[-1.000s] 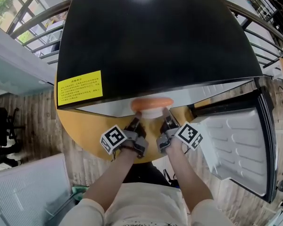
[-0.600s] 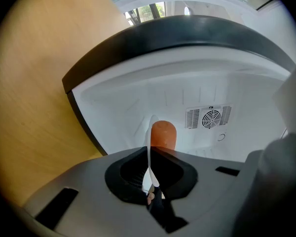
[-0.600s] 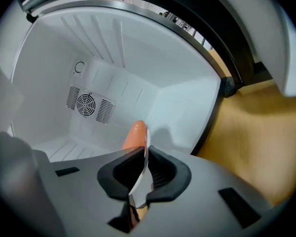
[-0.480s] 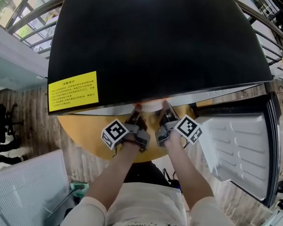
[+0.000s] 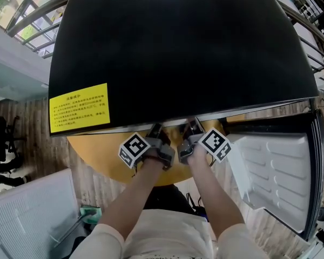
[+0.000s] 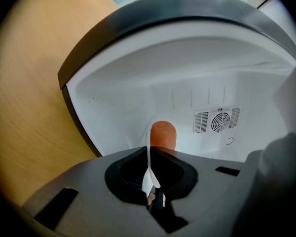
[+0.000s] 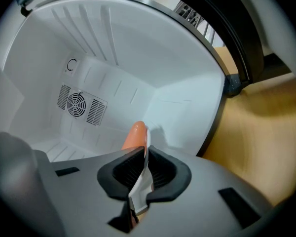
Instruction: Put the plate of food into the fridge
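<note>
the small fridge with a glossy black top point(image 5: 183, 47) is stood on a round pale wooden table point(image 5: 97, 155), and its white-lined door point(image 5: 270, 166) is swung open to the fridge's right. the thin white plate point(image 6: 149, 147) is held edge-on by both tools. the left gripper point(image 6: 150, 177) is pressed together on the plate's rim, and the right gripper point(image 7: 145, 171) is likewise pinched on the rim at the other side. an orange, rounded piece of food point(image 6: 163, 135) is seen lying on the plate just beyond the jaws.

in both gripper views the plate is framed by the fridge's white inner walls, with the round fan grille point(image 6: 218, 120) on the back wall ahead of it, so the plate is judged to be past the fridge's front opening and inside the cavity. whether it rests on the fridge floor cannot be told.

the carry and the insertion are judged largely done. what is left is judged to be setting the plate down inside the fridge, spreading both pairs of jaws, and drawing the grippers out of the fridge.
</note>
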